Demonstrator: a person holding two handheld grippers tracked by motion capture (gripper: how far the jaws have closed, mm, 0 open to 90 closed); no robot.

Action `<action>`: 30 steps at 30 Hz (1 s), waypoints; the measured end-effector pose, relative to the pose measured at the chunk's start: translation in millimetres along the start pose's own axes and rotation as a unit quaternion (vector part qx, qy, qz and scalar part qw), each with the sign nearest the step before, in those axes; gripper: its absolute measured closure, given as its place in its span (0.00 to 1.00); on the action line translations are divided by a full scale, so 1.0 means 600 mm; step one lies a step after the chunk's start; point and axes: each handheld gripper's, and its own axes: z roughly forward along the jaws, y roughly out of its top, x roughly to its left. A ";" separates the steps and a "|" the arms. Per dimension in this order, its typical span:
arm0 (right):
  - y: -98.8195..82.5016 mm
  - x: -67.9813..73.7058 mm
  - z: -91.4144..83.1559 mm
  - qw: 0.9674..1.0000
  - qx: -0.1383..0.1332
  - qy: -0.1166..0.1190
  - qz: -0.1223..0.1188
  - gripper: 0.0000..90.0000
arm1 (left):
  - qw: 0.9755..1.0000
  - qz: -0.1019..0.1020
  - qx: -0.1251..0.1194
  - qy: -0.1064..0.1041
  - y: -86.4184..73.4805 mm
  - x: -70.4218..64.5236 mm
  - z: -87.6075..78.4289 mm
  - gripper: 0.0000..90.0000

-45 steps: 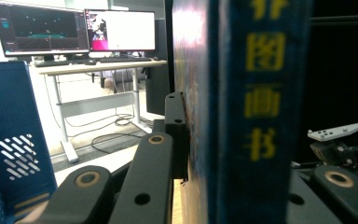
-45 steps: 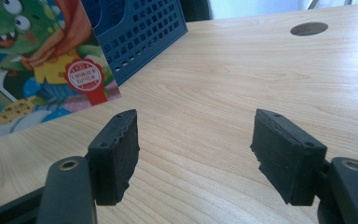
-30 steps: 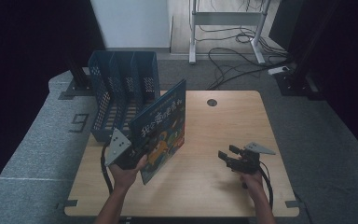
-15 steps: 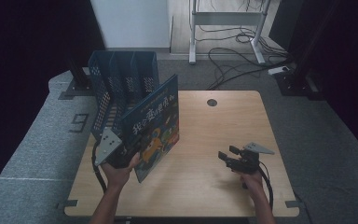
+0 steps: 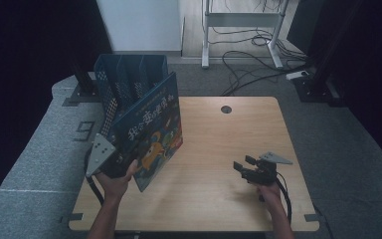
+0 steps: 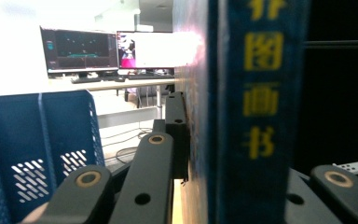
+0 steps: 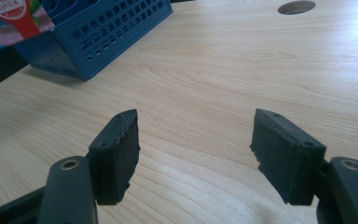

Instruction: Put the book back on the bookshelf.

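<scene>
A picture book point(image 5: 151, 130) stands tilted on edge above the wooden desk point(image 5: 219, 144), pinched by its spine between the left tongs point(image 5: 121, 167), directly in front of a blue slotted file rack point(image 5: 124, 82) at the desk's far left corner. Well apart from the rack, toward the desk's near right side, the right tongs point(image 5: 242, 166) rest low over bare wood, their black pads point(image 7: 116, 154) spread with nothing between them.

High view: we look down, forward over table point(image 5: 219, 149). 2 gripper views sit close behind own jaws; all 3 share blue rack point(image 5: 129, 82) beside left gripper point(image 5: 110, 164).
</scene>
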 end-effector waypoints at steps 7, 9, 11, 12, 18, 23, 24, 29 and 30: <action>-0.001 -0.002 0.000 1.000 0.002 -0.003 0.002 0.35 | 1.000 0.002 -0.006 0.012 0.012 0.012 -0.012 0.91; -0.001 -0.002 0.001 1.000 0.003 -0.004 0.001 0.35 | 1.000 0.002 -0.009 0.016 0.014 0.016 -0.015 0.91; -0.001 -0.002 0.001 1.000 0.005 -0.005 0.001 0.35 | 1.000 0.002 -0.011 0.021 0.017 0.020 -0.020 0.91; -0.001 -0.002 0.001 1.000 0.007 -0.006 0.000 0.35 | 1.000 0.004 -0.011 0.024 0.019 0.023 -0.022 0.91; -0.003 -0.003 0.003 1.000 0.018 -0.008 0.000 0.35 | 0.999 0.009 -0.012 0.036 0.026 0.033 -0.031 0.91; -0.005 -0.002 0.007 1.000 0.022 -0.010 -0.001 0.35 | 0.999 0.008 -0.017 0.048 0.031 0.043 -0.038 0.91; -0.005 -0.002 0.007 1.000 0.024 -0.011 -0.002 0.35 | 0.998 0.011 -0.019 0.054 0.031 0.044 -0.039 0.91; -0.006 -0.003 0.009 0.999 0.029 -0.013 -0.003 0.35 | 0.998 0.013 -0.020 0.066 0.032 0.051 -0.036 0.91; -0.006 -0.003 0.009 0.999 0.029 -0.013 -0.003 0.35 | 0.998 0.013 -0.020 0.066 0.032 0.051 -0.036 0.91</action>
